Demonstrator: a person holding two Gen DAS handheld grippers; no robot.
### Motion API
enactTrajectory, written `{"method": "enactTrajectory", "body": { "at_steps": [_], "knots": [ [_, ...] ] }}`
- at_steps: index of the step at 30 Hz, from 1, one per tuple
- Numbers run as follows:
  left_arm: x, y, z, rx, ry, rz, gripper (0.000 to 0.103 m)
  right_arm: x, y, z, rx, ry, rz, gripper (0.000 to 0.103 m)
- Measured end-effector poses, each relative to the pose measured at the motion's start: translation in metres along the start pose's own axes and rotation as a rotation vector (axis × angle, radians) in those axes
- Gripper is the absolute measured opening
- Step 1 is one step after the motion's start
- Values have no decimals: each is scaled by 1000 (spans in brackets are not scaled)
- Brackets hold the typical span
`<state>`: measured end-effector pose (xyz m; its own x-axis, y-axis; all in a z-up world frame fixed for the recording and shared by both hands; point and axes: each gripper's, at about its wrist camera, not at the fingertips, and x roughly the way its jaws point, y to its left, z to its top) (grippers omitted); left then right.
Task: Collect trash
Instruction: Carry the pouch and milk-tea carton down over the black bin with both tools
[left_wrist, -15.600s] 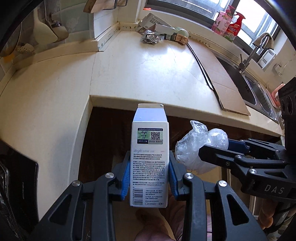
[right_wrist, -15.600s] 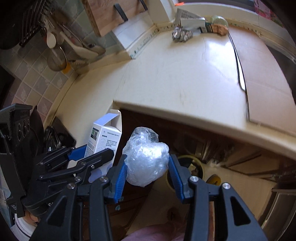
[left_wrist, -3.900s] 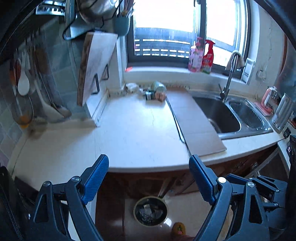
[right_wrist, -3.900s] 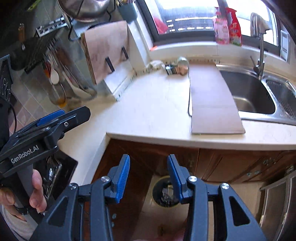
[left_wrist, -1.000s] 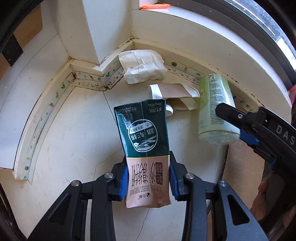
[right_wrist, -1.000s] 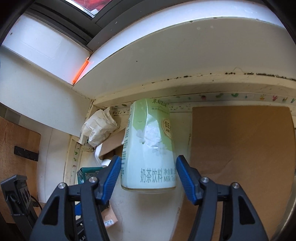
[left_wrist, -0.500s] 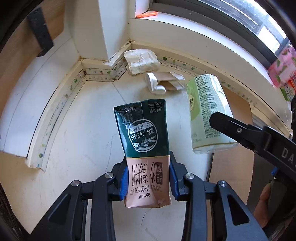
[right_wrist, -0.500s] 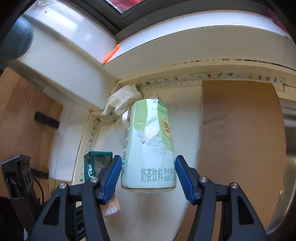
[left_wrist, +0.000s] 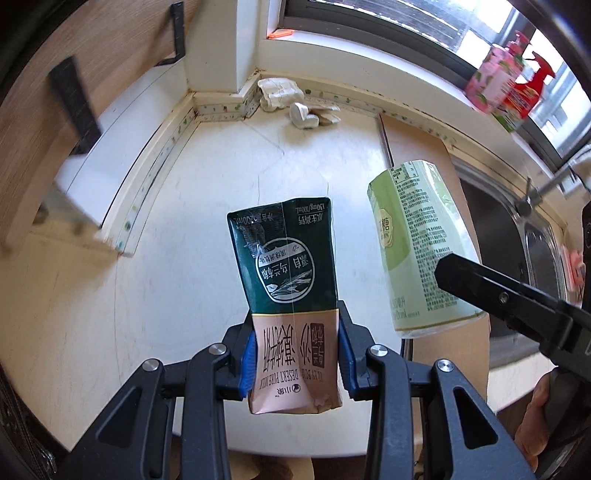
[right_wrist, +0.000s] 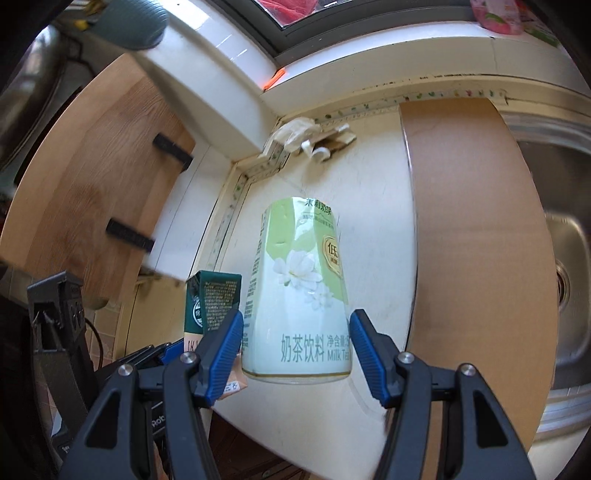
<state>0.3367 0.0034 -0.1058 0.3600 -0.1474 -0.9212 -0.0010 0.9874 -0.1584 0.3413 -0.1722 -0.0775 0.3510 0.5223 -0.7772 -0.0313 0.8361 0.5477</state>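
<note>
My left gripper (left_wrist: 294, 360) is shut on a dark green and tan milk carton (left_wrist: 286, 273), held above the cream countertop (left_wrist: 177, 266). To its right hangs a pale green milk tea carton (left_wrist: 421, 243), gripped by my right gripper. In the right wrist view my right gripper (right_wrist: 295, 354) is shut on that milk tea carton (right_wrist: 299, 288), and the dark green carton (right_wrist: 212, 299) shows at its left. A crumpled white paper (left_wrist: 277, 92) and a brown paper scrap with a white roll (left_wrist: 312, 114) lie in the far corner of the counter.
A wooden cutting board (right_wrist: 85, 206) leans at the left wall. A brown cardboard sheet (right_wrist: 472, 221) covers the counter beside the steel sink (right_wrist: 569, 280). Pink and red bottles (left_wrist: 506, 77) stand on the window sill. A person's hand (left_wrist: 532, 428) holds the right gripper.
Both grippers have pulled back and up from the corner with their cartons still held. The paper scraps now look smaller and farther; the sink and cutting board have come into view.
</note>
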Motion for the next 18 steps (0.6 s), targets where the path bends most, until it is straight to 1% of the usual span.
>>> {"method": "enactTrajectory", "body": {
  "at_steps": [10,15,18],
  "knots": [
    [-30,32,-109,77,16,-41,35,-27,24,-136,56,-43,-28,60],
    [-38,45,-155,81,39,-52,35,-35,41,-190,71,-37,-43,60],
    [-40,50,-182,72,68,-74,35,-44,47,-220,72,-29,-57,60]
  ]
}}
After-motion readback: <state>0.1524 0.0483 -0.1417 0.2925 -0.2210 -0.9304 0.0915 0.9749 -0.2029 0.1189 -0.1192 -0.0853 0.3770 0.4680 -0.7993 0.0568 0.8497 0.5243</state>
